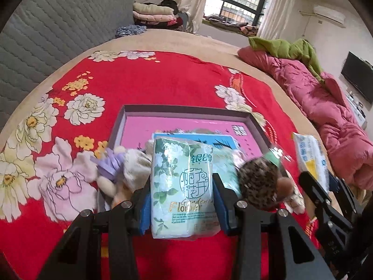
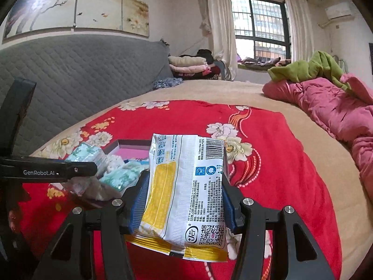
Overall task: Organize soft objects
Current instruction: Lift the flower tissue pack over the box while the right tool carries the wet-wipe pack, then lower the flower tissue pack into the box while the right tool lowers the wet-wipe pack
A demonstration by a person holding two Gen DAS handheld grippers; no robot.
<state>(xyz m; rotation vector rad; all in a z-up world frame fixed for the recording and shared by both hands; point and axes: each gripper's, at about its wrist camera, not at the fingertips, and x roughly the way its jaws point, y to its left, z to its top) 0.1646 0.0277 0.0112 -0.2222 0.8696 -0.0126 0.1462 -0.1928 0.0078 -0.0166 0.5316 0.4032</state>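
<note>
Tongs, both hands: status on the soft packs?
Left tongs shut on green tissue pack. Right tongs shut on yellow-white pack. Shallow box ahead, plush toys crowding its near edge.

Home bedroom, bed (image 2: 291,126) with red floral cover (image 1: 163,79), grey quilted headboard (image 2: 93,70), pink quilt (image 2: 326,102), folded blankets (image 2: 188,66), curtained window (image 2: 258,21), wall air conditioner (image 2: 338,11).

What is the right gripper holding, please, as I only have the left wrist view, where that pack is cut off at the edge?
Observer: The right gripper is shut on a white and yellow pack with a barcode.
Operator: Is it over the box?
Observer: No, the box lies off to its left; red blanket is beneath the pack.
Operator: Anything on the wall?
Observer: A floral painting hangs above the grey headboard.
</note>
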